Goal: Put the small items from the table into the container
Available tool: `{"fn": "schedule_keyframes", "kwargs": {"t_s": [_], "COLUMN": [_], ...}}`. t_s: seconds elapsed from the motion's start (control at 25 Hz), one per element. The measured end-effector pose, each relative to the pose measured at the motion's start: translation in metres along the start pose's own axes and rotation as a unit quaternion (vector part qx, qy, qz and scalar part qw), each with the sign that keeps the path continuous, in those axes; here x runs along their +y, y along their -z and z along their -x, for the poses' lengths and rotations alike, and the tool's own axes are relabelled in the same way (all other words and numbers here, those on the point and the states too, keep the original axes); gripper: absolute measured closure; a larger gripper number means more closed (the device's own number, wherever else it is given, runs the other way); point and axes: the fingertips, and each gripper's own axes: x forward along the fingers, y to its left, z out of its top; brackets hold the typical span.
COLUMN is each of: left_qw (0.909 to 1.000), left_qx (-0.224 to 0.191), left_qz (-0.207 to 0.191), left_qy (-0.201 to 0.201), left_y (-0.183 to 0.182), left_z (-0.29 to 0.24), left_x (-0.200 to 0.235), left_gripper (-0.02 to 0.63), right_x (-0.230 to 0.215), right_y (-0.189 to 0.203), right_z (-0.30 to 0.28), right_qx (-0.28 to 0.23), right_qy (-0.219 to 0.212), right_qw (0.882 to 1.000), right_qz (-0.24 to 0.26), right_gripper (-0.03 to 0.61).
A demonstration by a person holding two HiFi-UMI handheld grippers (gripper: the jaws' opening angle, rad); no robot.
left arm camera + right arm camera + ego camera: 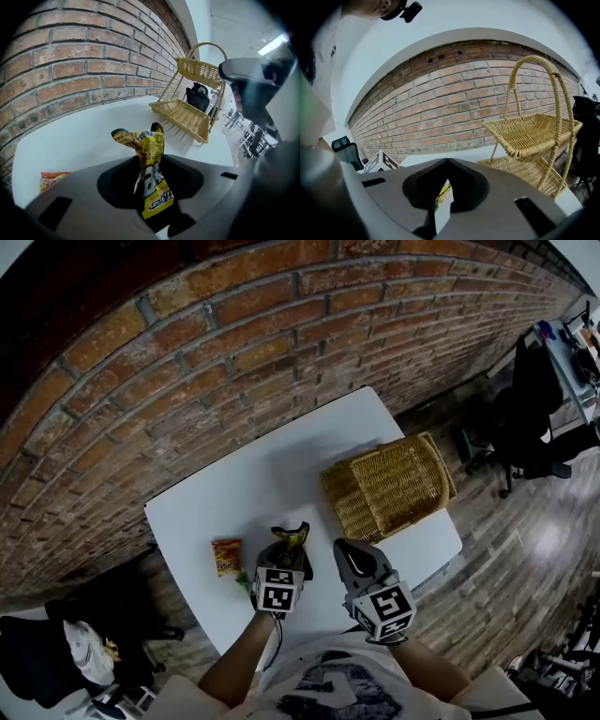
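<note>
My left gripper [289, 551] is shut on a yellow snack packet [292, 538], which it holds a little above the white table [281, 465]. In the left gripper view the packet [151, 159] stands crumpled between the jaws of the left gripper [150, 164]. An orange packet [227, 557] lies flat on the table to the left of it, also in the left gripper view [52, 180]. The two-tier wicker basket [389, 486] stands at the table's right. My right gripper [351, 555] hovers beside the left one, its jaws together with nothing between them [446, 161].
A brick wall [187, 352] runs along the table's far side. The basket's tall handle [534, 65] arches over its upper tier. A dark office chair [530, 418] stands on the wood floor to the right. A dark bag [56, 634] sits at the lower left.
</note>
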Motion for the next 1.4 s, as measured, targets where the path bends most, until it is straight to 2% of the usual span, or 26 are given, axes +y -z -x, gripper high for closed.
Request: {"fn": "schedule_keyframes", "kwargs": {"t_s": [0.36,0.84,1.2,1.4], "left_qw": [0.9989,0.9925,0.9883,0.9852], "left_qx": [-0.042,-0.107,-0.137,-0.154], "left_qz": [-0.023,-0.056,-0.058,-0.060], "left_qy": [0.000,-0.017,-0.034,-0.048], "left_y": [-0.012,-0.027,-0.043,-0.066], "left_z": [0.043,0.128,0.152,0.154], "left_x": [-0.005,-0.013,-0.035,-0.047], "left_gripper": [0.419,0.419,0.419,0.419], "right_x": [0.031,0.062,0.052,0.034], "right_y": [-0.002,-0.025,-0.032,-0.041], "right_z": [0.027,0.075,0.098,0.104], "right_qx": [-0.021,-0.077,-0.100,-0.109], "right_qy": [0.017,0.054,0.051,0.040], "right_qw": [1.000,0.995,0.993,0.993], "right_qz": [0.012,0.025,0.025,0.027], "right_gripper": [0.558,0.558,0.558,0.558]}}
